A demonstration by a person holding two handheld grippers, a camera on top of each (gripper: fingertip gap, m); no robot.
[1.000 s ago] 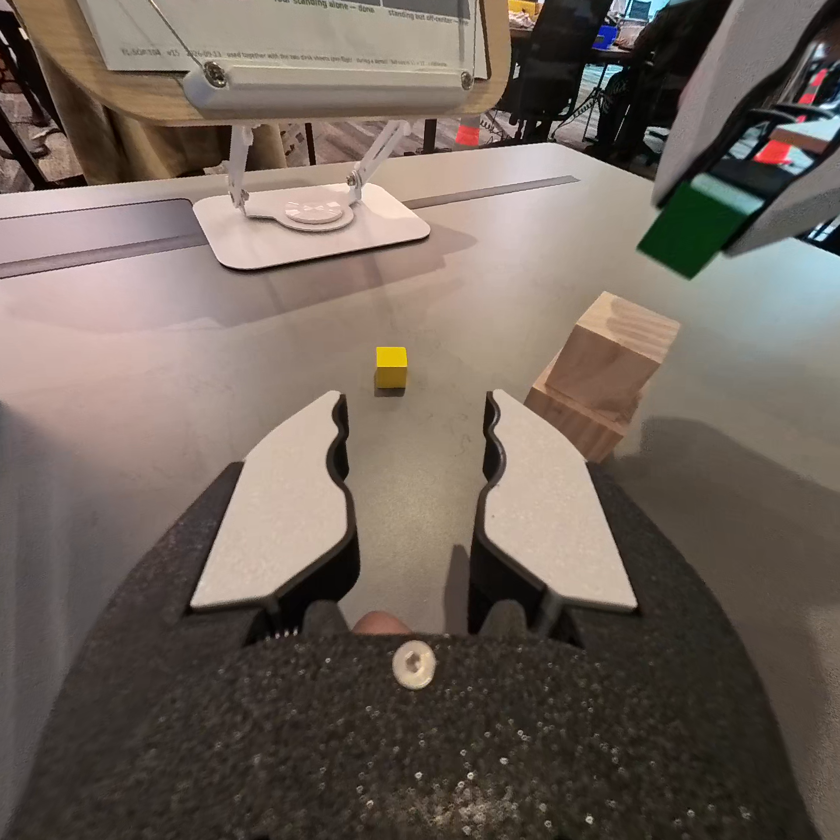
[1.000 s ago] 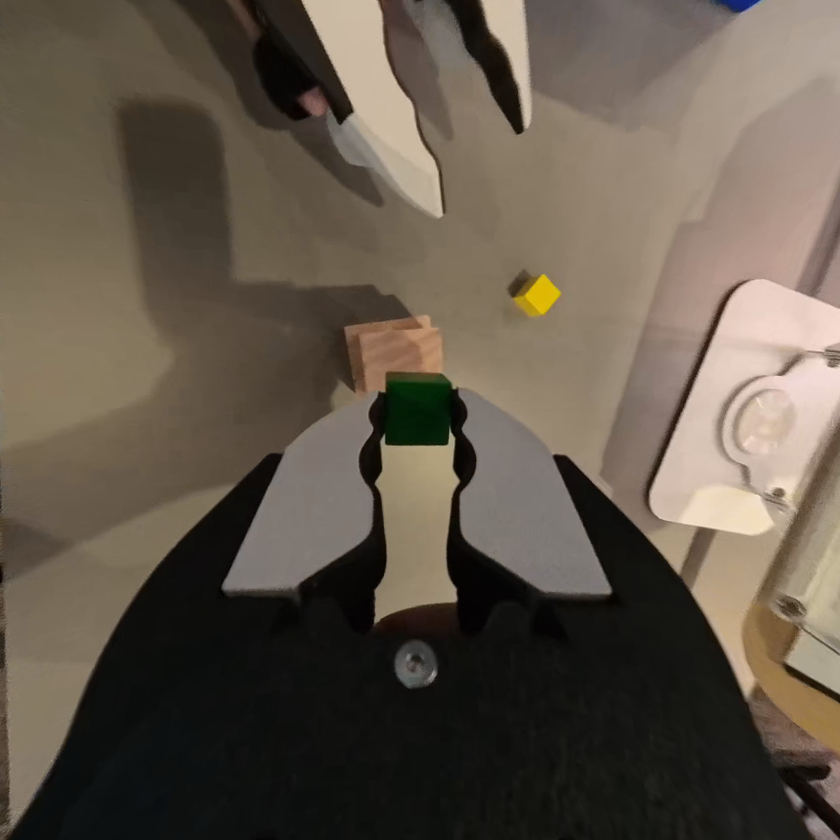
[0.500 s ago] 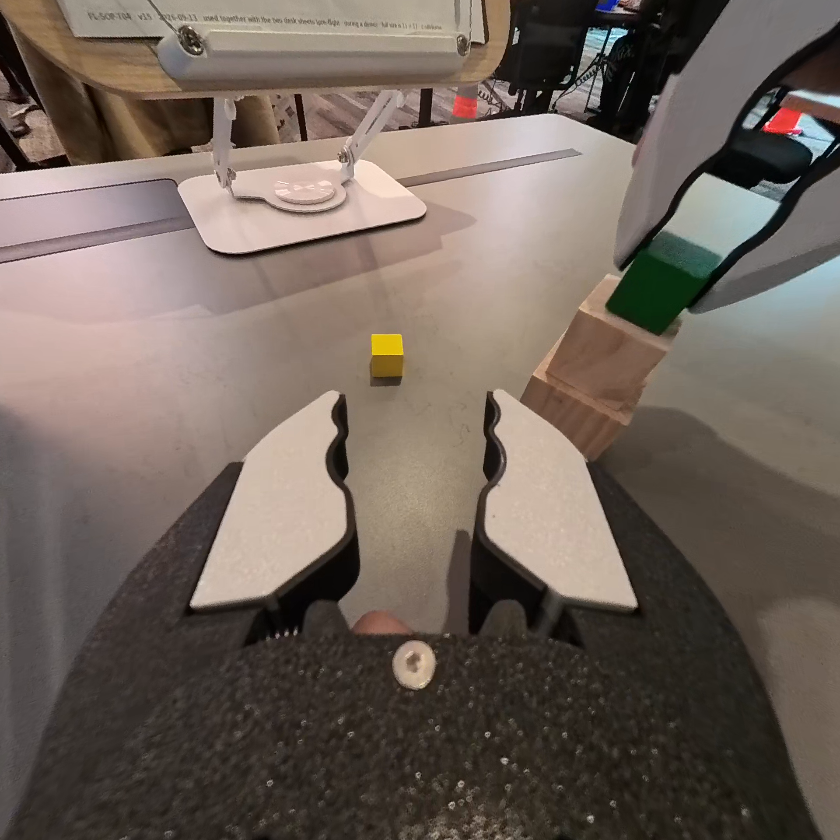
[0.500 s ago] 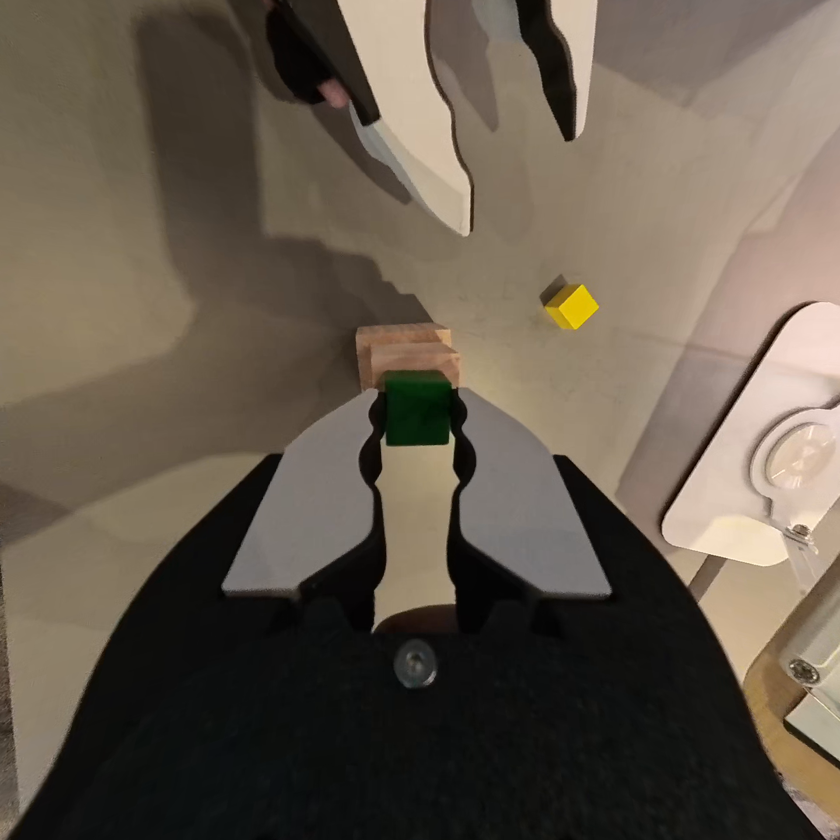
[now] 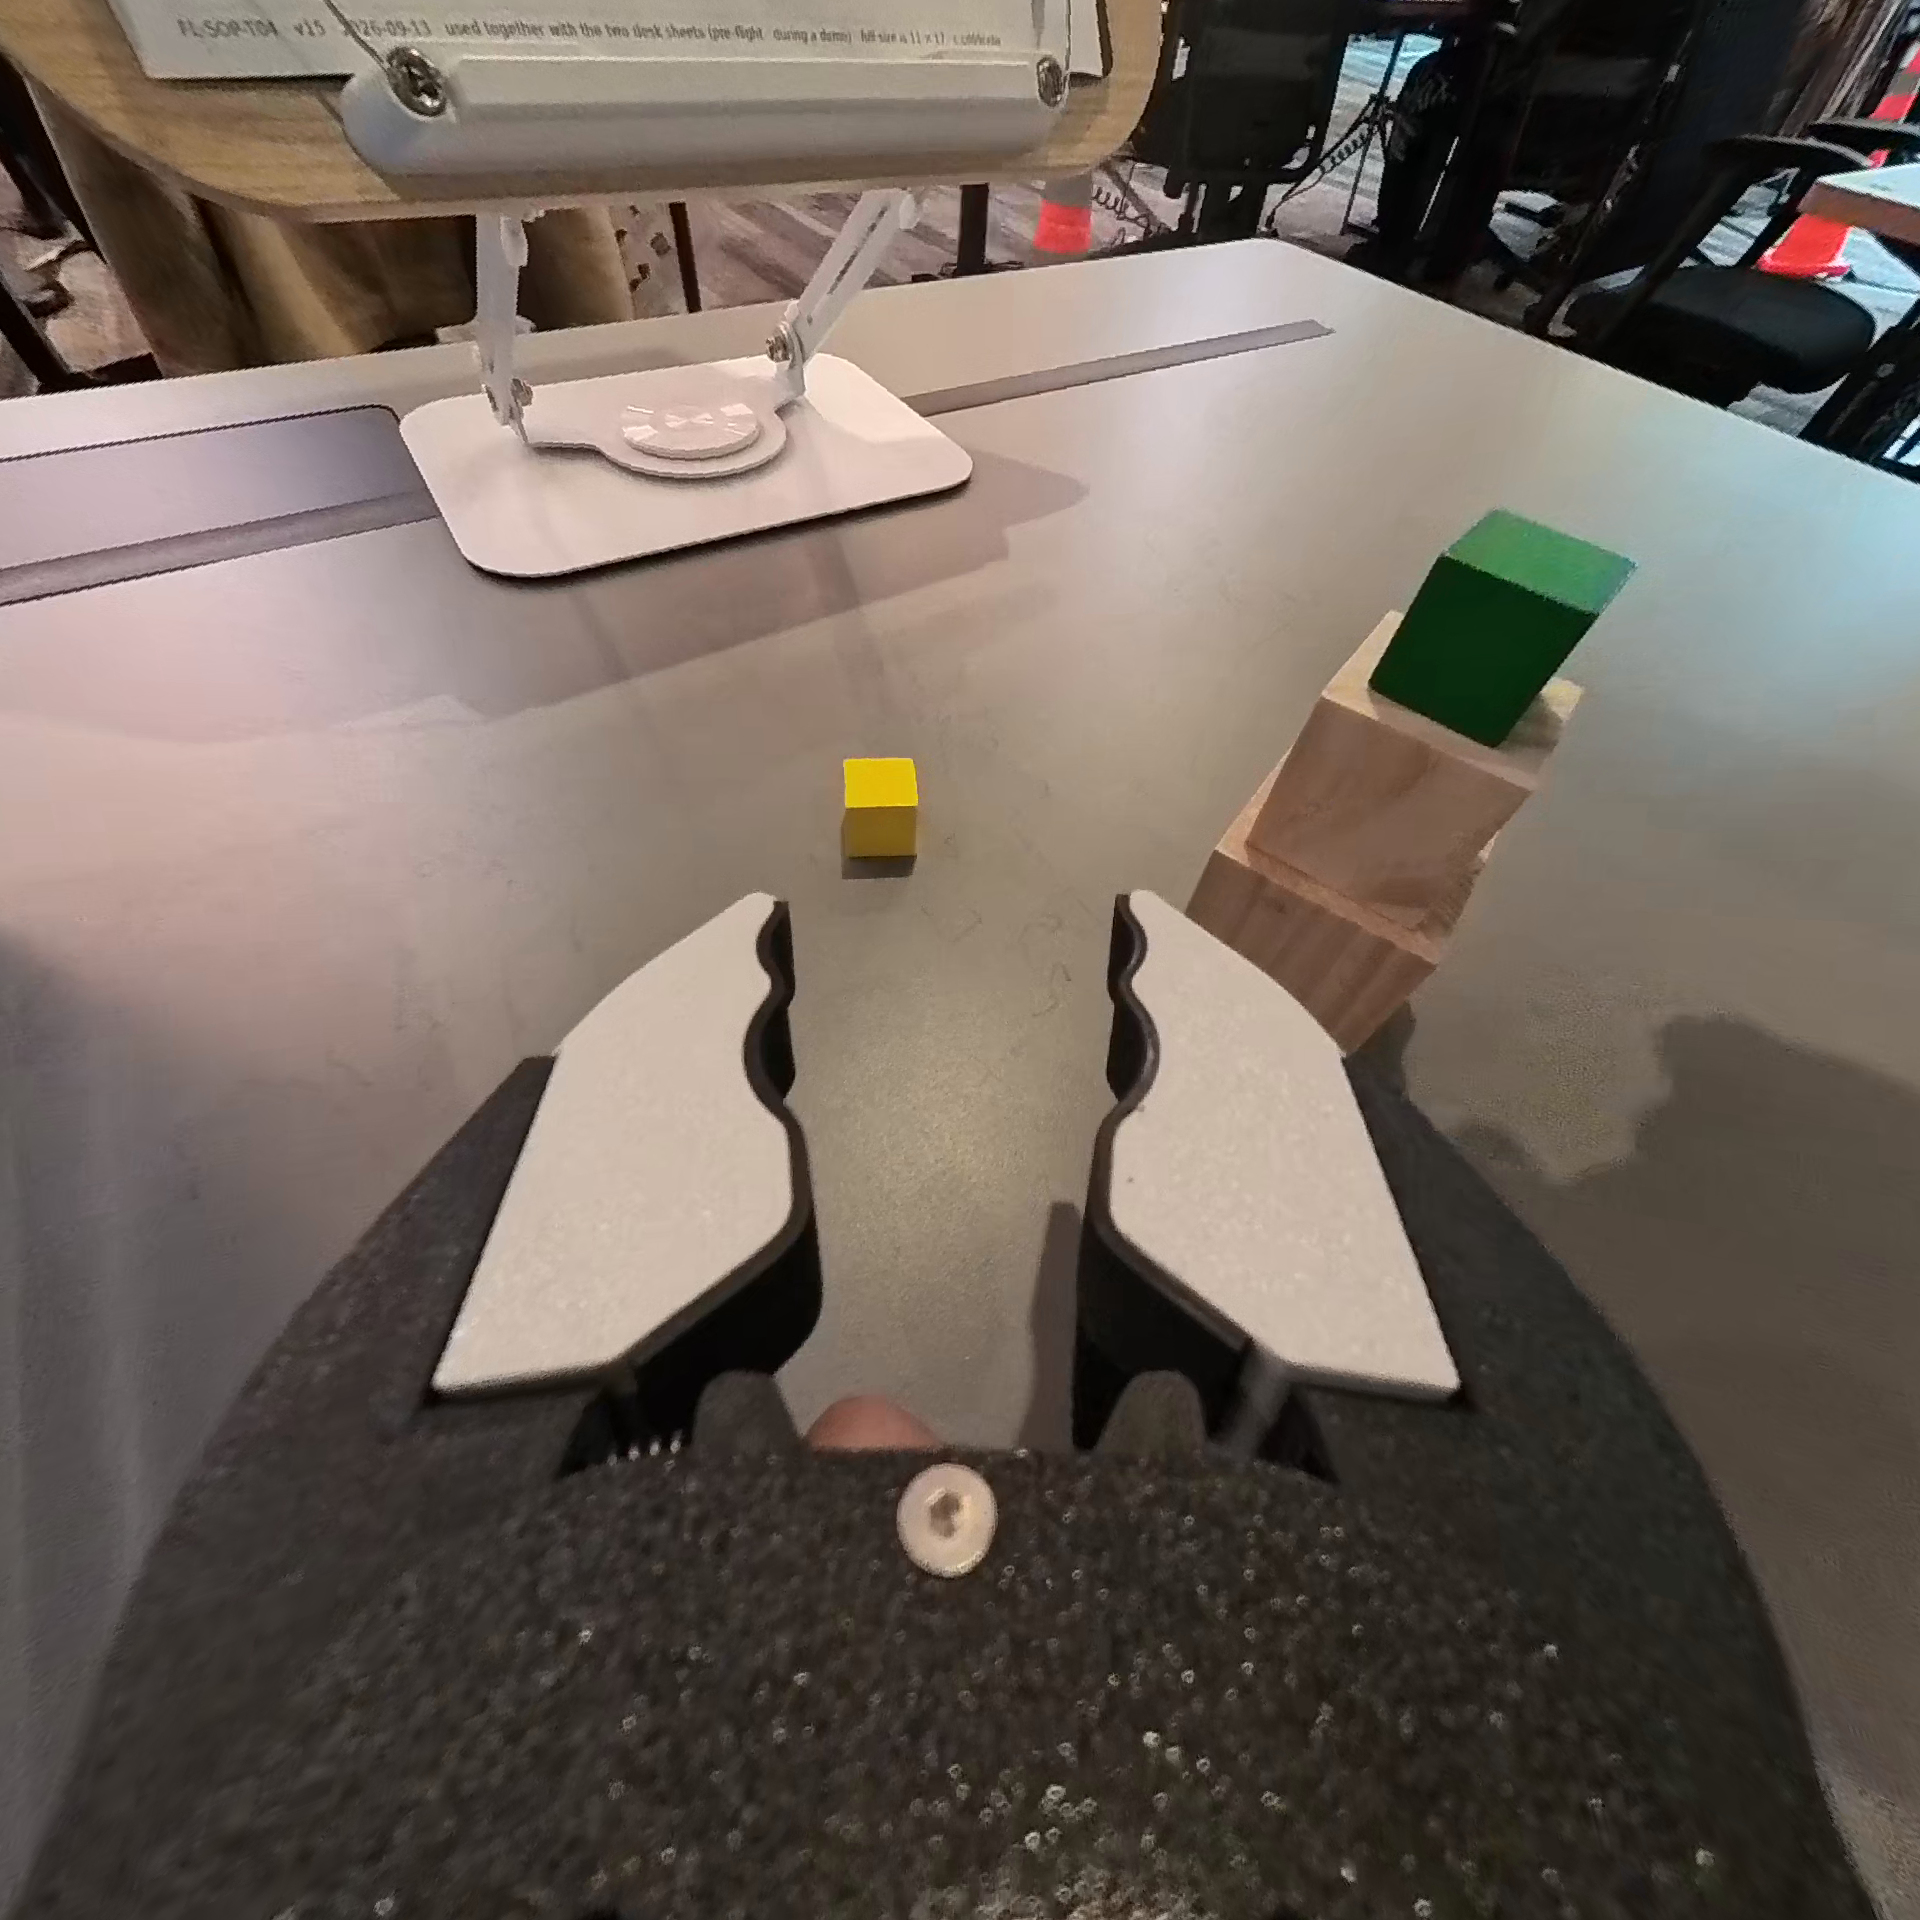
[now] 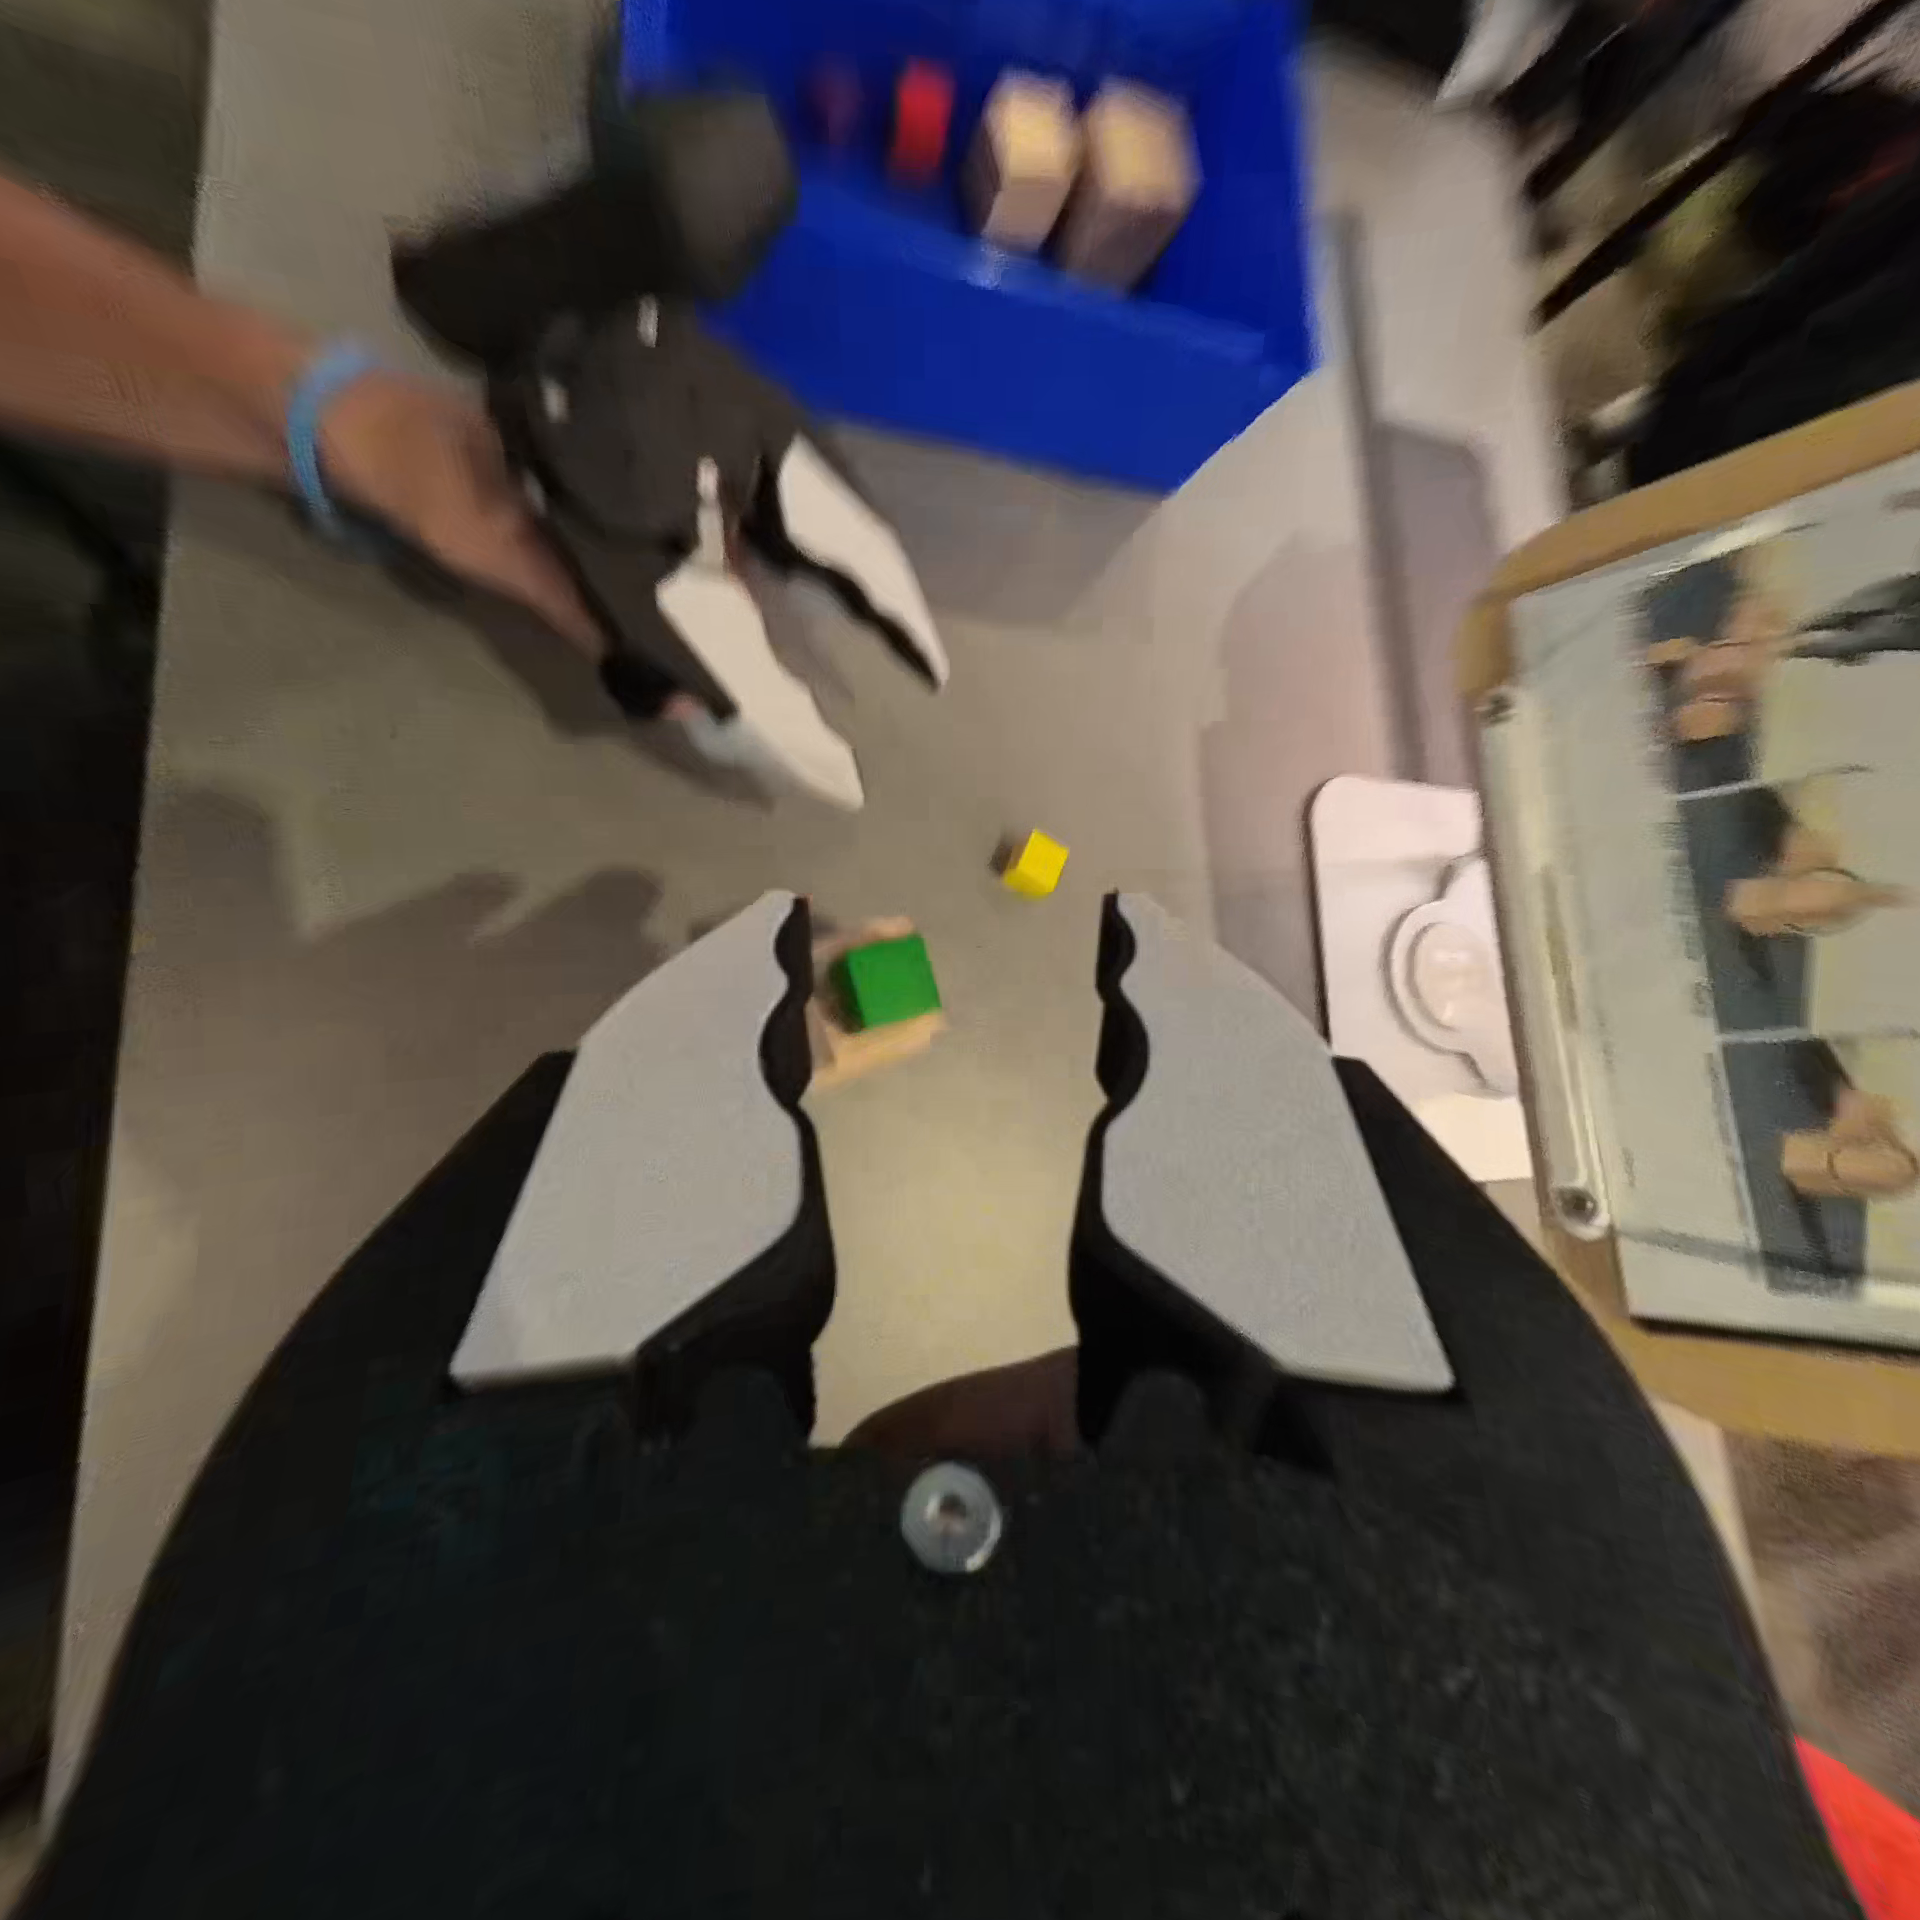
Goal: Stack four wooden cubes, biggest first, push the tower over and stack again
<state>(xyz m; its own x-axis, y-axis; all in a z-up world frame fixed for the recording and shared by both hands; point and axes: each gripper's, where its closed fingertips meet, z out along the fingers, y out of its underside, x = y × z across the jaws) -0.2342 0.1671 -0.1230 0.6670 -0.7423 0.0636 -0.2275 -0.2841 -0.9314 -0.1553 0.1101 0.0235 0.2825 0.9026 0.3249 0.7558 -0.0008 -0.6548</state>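
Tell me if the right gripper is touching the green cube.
Apart. The right wrist view shows the right gripper open, high above the green cube; the left wrist view shows that cube standing alone.

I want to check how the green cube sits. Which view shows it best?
The left wrist view: the green cube is sharp, seen from the side, resting on the upper wooden cube. The right wrist view shows it from above, small and blurred.

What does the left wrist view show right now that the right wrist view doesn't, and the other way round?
Only the left wrist view shows the tower from the side: green cube on two plain wooden cubes, plus office chairs behind. Only the right wrist view shows the blue bin holding blocks, the person's arm, and the left gripper from outside. Both show the yellow cube alone on the table, and the white stand.
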